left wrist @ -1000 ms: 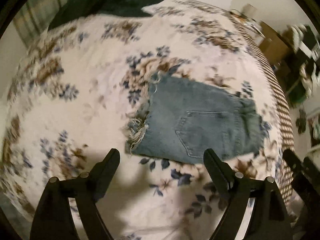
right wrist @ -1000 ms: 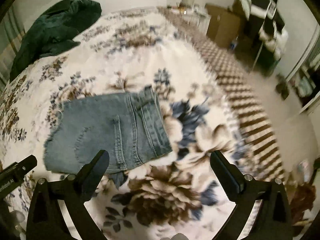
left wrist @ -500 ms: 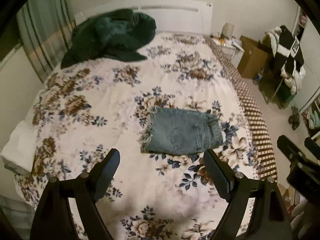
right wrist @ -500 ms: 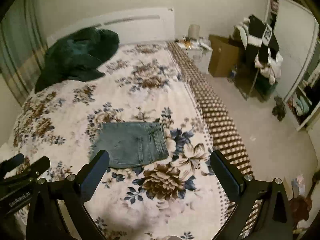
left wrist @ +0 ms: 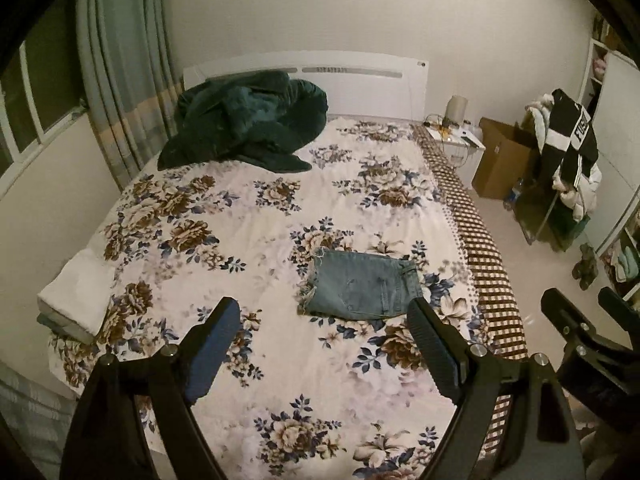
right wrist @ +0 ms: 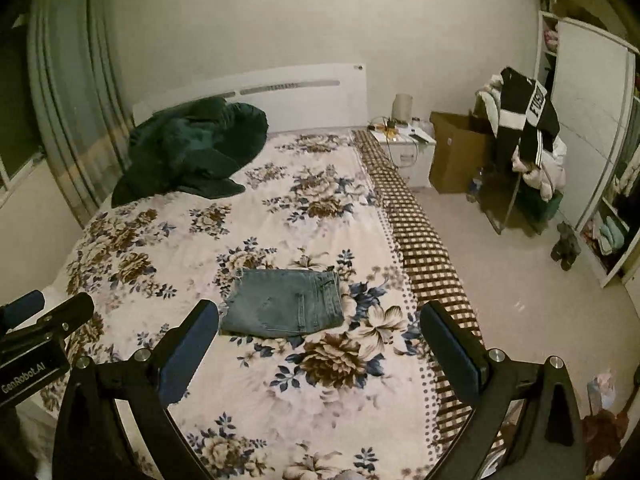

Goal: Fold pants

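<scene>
Grippers both spread wide, holding nothing: left gripper (left wrist: pixel 324 320), right gripper (right wrist: pixel 320 322). A second ago both hung low over the denim; half a second ago they were already higher; now they sit well back and above the bed (left wrist: pixel 256 240), whole mattress and room in frame. Pants (right wrist: pixel 286 308) lie as a small flat rectangle near the bed's right edge, towards its foot, frayed hem towards the left edge, waistband towards the right. Same shape in all earlier frames, so no fold was made in this last second. Judgement: the pull-back reads as release after a finished fold; task looks done or all but done.

Hard to make out: how many layers are stacked; underside hidden. Green blanket (left wrist: pixel 244 124) heaped at the head-left corner, contents unclear. Bed's near edge is cut off by gripper bodies.
</scene>
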`<state>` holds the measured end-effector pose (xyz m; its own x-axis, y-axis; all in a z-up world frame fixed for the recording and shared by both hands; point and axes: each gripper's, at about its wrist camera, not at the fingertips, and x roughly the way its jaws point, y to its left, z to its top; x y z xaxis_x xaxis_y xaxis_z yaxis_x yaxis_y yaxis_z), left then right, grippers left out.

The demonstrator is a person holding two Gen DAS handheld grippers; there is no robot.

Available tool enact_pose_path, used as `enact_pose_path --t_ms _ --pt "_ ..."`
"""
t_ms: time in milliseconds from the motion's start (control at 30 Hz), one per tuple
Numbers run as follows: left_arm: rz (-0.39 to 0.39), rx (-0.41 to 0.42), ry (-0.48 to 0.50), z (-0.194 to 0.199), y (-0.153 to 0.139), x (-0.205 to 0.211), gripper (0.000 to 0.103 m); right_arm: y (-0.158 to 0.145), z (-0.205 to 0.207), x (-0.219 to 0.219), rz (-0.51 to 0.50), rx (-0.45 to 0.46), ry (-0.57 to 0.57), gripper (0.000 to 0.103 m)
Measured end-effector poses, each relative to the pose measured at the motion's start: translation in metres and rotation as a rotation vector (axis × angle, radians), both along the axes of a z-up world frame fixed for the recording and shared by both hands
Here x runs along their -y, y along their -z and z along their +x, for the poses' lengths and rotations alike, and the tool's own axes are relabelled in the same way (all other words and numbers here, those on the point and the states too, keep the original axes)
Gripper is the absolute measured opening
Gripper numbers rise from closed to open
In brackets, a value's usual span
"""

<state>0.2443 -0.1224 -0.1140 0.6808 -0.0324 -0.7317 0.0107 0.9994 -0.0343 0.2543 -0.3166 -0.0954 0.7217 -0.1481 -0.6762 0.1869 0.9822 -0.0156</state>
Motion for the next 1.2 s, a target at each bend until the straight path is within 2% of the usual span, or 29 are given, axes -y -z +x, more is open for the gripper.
enact_pose_path --t_ms 67,133,167,333,567,1200 --pt "-0.015 0.006 -0.005 -0.009 -0.006 0.000 0.085 -0.011 -0.015 -0.001 0.000 0.007 -0.016 0.102" --pt "-0.020 0.009 -0.018 -0.015 -0.011 0.000 0.101 -0.022 -0.027 -0.002 -0.015 0.017 -0.023 0.103" --pt "-0.018 0.015 -0.023 -0.018 -0.013 -0.001 0.102 -0.028 -0.031 -0.001 -0.020 0.021 -0.026 0.103" --pt "-0.008 0.035 -0.031 -0.027 -0.024 -0.005 0.102 -0.047 -0.049 -0.002 -0.024 0.034 -0.022 0.103" --pt "0.013 0.050 -0.025 -0.040 -0.036 -0.011 0.102 -0.062 -0.052 -0.006 -0.025 0.032 -0.013 0.103" --pt "0.017 0.070 -0.006 -0.056 -0.048 -0.013 0.102 -0.073 -0.064 -0.015 -0.036 0.037 -0.006 0.103"
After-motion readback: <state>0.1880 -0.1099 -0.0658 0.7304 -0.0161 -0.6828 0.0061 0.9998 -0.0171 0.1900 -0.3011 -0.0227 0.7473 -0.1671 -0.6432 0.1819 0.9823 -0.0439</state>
